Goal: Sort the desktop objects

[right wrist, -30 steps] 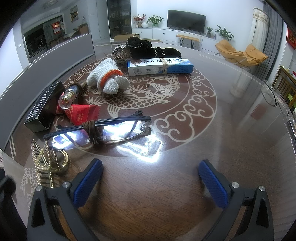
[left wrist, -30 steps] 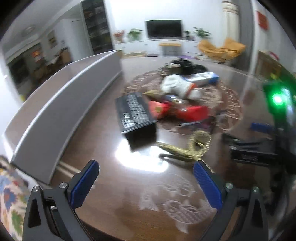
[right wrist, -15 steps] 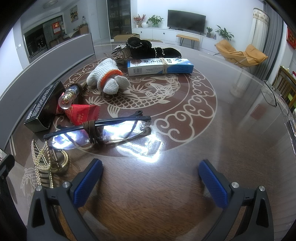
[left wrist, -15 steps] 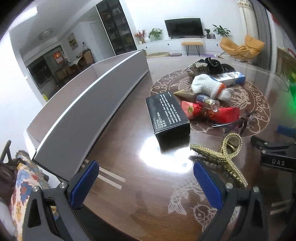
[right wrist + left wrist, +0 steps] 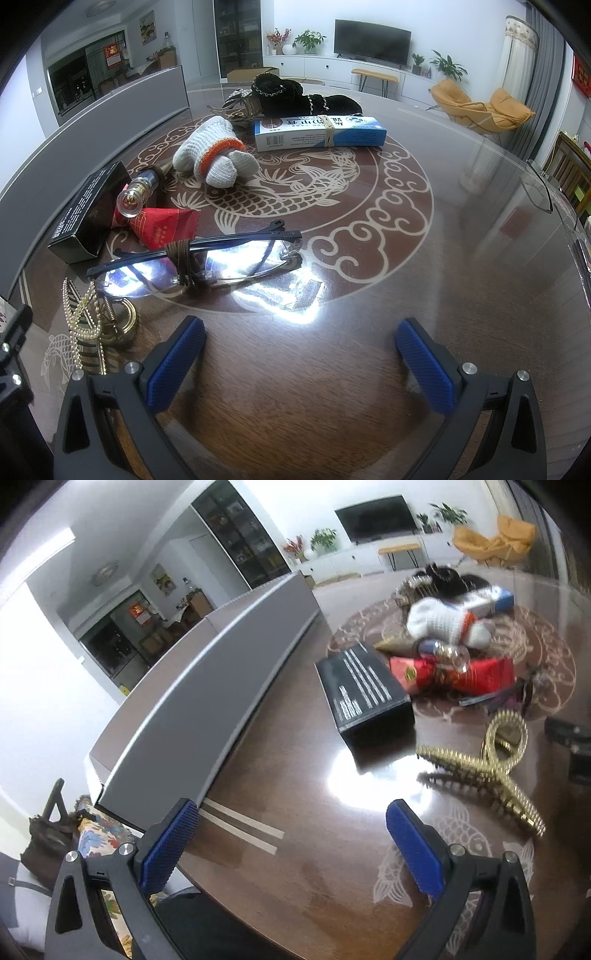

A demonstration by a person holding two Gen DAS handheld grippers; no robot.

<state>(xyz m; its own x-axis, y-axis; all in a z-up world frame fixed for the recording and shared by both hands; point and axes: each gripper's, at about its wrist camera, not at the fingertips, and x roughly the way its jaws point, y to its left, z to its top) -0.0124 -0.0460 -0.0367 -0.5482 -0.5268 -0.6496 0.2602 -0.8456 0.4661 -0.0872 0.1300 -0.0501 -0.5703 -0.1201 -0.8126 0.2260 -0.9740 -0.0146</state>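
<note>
One toothed gold hair claw (image 5: 484, 771) (beaded) on glossy table (image 5: 295, 812).

Left tongs (image 5: 291, 838) have swung toward the hair claw (image 5: 491, 771).

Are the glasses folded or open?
Folded: the glasses lie flat, both temples across the lenses, bound by brown cord.

The right gripper (image 5: 300, 363), jaws spread wide, hovers empty near the glasses (image 5: 195, 254).
</note>
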